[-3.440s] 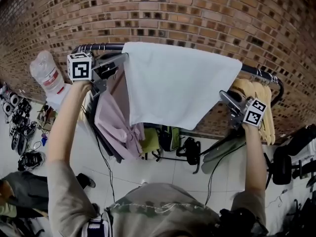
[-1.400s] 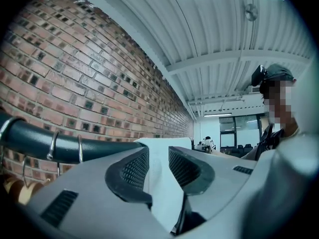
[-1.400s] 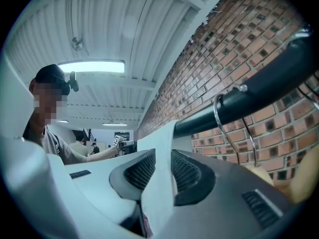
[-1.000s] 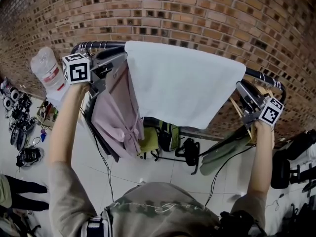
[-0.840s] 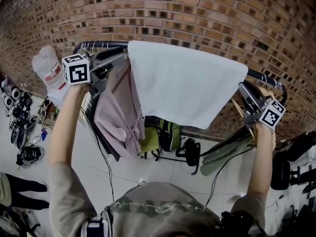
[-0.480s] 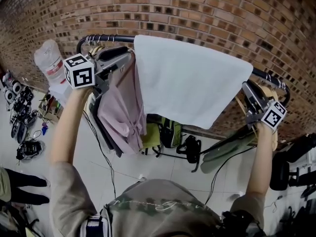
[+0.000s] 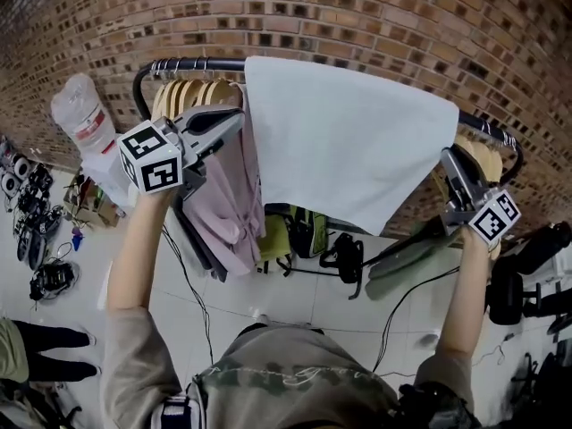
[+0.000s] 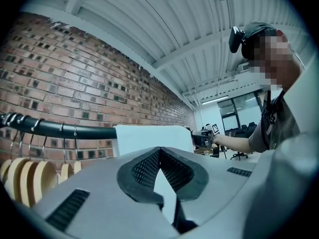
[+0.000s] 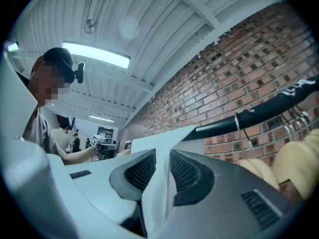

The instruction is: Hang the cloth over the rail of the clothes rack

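Cloth [image 7: 349,150] lay draped over the rail [image 7: 197,63] of the clothes rack, along its middle. Hanging looked essentially done, with only straightening and release remaining. Left tongs [image 7: 238,116] had just closed, apparently nipping the cloth's left edge; right tongs [image 7: 449,159] clamped its right edge. Wooden hangers [image 7: 192,94] and a pink garment [image 7: 234,204] hung at the rail's left end, before a brick wall [image 7: 357,16] and above tiled floor [image 7: 295,302].

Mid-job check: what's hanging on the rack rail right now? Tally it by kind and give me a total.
white cloth: 1
pink garment: 1
dark garment behind the pink one: 1
bunches of wooden hangers: 2
Total on the rail: 5
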`<state>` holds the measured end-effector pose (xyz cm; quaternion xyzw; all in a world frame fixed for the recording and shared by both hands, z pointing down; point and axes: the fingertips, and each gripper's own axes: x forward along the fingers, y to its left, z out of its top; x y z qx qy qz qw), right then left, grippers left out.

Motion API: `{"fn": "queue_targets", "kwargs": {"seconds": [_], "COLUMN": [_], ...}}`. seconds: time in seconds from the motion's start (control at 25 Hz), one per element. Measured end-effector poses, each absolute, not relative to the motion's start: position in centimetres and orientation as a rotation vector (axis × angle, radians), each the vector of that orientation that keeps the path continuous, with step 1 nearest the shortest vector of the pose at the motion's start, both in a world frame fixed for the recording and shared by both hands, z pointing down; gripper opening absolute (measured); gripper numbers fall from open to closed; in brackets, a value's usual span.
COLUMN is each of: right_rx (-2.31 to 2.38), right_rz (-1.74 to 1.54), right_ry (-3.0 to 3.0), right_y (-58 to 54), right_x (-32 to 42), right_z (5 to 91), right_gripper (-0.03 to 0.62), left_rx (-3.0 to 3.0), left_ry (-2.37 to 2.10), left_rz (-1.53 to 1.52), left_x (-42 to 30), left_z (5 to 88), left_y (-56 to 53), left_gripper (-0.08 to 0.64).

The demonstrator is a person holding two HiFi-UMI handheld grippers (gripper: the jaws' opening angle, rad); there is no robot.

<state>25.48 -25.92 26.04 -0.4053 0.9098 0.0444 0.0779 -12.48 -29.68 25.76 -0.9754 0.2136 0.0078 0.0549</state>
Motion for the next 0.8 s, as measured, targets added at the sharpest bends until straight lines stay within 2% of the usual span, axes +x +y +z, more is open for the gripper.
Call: {"fn": "queue_targets", "kwargs": {"seconds": [0.12,0.32,0.48,0.8], "right_rx": [-1.351,-1.275,-1.379,-1.261], "right_rz": [0.108,-0.09,-0.033,0.048], "right_ry": [2.634,2.499,2.596,2.648], "right_y": [-25.6,-27.3,-26.4,-19.5], "right_x": [26.4,26.0,25.4,19.9], "right_z": [26.1,26.1,28.1,27.9], "right_gripper": [0.074,0.074,0.074,0.073], "left_rx": [-3.011,-3.093,-3.1,-3.147], "left_ry": [0.579,0.468,0.469,0.45], "left_rz": [0.031,0.097,0.102,0.11], "left_x": [-11.4,-10.4,-10.2,-10.2], "left_z": [26.9,28.3,29.0,30.2], "left_y": [-28.4,-28.2,-27.7,-26.0], "left_gripper": [0.006,0.006,0.006,0.005]}}
